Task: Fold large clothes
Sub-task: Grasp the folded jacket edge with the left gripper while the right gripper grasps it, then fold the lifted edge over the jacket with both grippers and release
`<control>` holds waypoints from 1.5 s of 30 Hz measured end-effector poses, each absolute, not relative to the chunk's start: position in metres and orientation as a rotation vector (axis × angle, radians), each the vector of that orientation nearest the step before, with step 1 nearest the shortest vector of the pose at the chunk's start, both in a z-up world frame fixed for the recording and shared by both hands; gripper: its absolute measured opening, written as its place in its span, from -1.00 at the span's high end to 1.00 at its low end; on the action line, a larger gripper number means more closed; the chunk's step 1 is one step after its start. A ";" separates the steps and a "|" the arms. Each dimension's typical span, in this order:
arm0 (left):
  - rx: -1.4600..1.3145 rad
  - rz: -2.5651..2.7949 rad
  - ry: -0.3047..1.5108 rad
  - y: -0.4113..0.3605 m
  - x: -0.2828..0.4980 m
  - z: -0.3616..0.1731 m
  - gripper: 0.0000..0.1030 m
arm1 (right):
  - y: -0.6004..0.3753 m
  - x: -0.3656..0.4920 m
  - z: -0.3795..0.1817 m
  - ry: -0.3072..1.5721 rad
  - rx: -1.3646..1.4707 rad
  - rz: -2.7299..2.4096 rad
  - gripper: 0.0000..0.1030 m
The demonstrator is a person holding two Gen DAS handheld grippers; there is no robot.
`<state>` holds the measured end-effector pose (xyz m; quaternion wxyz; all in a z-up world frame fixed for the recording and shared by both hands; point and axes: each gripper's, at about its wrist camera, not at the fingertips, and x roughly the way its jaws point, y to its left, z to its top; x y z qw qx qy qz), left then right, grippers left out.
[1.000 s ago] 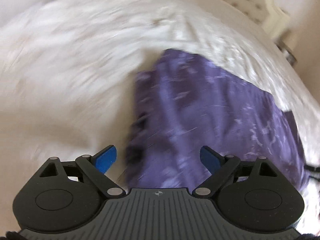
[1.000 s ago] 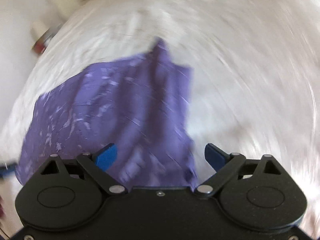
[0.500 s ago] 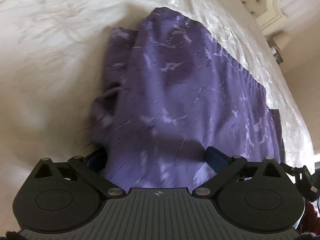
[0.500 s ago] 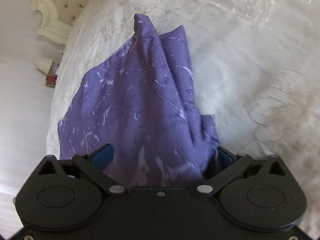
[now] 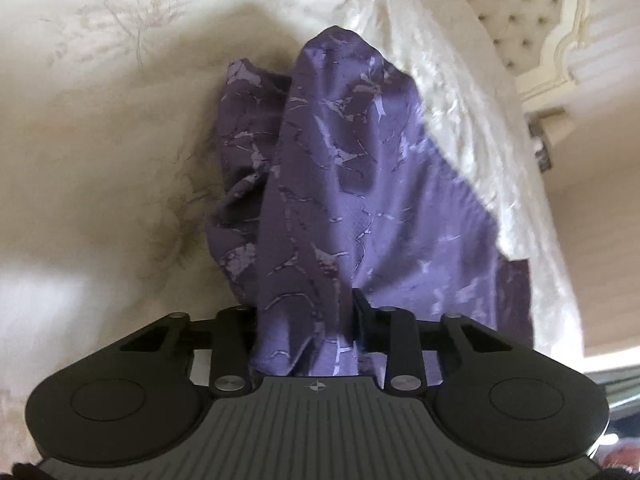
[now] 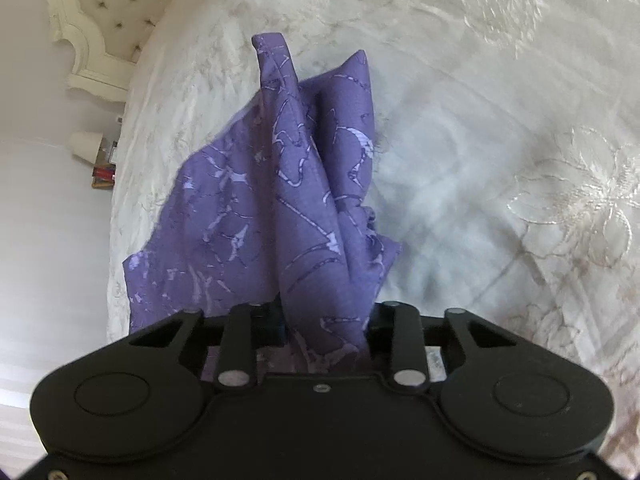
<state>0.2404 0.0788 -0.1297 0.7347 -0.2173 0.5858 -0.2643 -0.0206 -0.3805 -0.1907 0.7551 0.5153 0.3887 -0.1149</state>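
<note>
The purple garment (image 5: 360, 184) lies partly on the bed (image 5: 100, 128), with its near portion gathered up off the white bedspread into both grippers; it is a purple fabric printed with pale, crackled streaks.

In the left wrist view, the left gripper (image 5: 306, 320) has its fingers drawn in narrow and pinched on a bunched fold of the garment; the cloth rises from the bed in a steep ridge straight to the fingers, a darker flap hanging on the ridge's left side; to the right of the ridge the fabric spreads flat across the bedspread toward the bed's edge; a tufted cream headboard (image 5: 520, 12) stands beyond the garment at the upper right.

In the right wrist view, the right gripper (image 6: 326, 322) likewise has its fingers close together and clamped on a fold of the garment (image 6: 304, 200); from the fingers the cloth stands up in a narrow peak, with pleats falling on either side; left of the peak the fabric fans out flat over the bedspread (image 6: 500, 160); the headboard (image 6: 108, 4) sits beyond the garment at the upper left; a small bedside lamp (image 6: 86, 144) shows left of the garment, past the bed's edge, with some red objects beneath it, too small to identify.
</note>
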 end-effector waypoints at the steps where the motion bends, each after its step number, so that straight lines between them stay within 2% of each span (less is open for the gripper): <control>1: -0.493 -0.584 1.279 0.079 0.239 -0.126 0.41 | -0.379 -0.021 -0.187 0.843 1.121 -0.248 0.25; 11: -0.532 -0.624 1.308 0.111 0.175 -0.101 0.44 | -0.360 -0.078 -0.166 0.907 1.117 -0.221 0.27; 19: -0.467 -0.603 1.410 0.158 0.107 -0.113 0.42 | -0.337 -0.150 -0.181 1.032 1.183 -0.214 0.24; 20: -0.451 -0.597 1.415 0.161 0.102 -0.117 0.37 | -0.334 -0.154 -0.183 1.045 1.176 -0.220 0.18; 23: -0.379 -0.570 1.423 0.160 0.101 -0.134 -0.02 | -0.327 -0.156 -0.192 1.080 1.117 -0.305 -0.23; 25: -0.373 -0.573 1.429 0.156 0.107 -0.139 -0.04 | -0.326 -0.151 -0.196 1.074 1.112 -0.338 -0.27; 27: -0.359 -0.568 1.413 0.157 0.110 -0.133 -0.03 | -0.322 -0.146 -0.190 1.077 1.057 -0.356 -0.34; 31: -0.232 -0.546 1.333 0.176 0.087 -0.103 -0.02 | -0.313 -0.142 -0.171 1.066 0.915 -0.423 -0.35; 36: -0.042 -0.486 1.192 0.173 0.075 -0.066 -0.02 | -0.303 -0.148 -0.138 0.962 0.684 -0.562 -0.35; 40: 0.044 -0.531 1.104 0.145 0.080 -0.047 -0.03 | -0.279 -0.134 -0.116 0.878 0.442 -0.505 -0.35; 45: 0.140 -0.643 1.038 0.093 0.093 -0.050 -0.03 | -0.226 -0.074 -0.125 0.899 0.268 -0.277 -0.35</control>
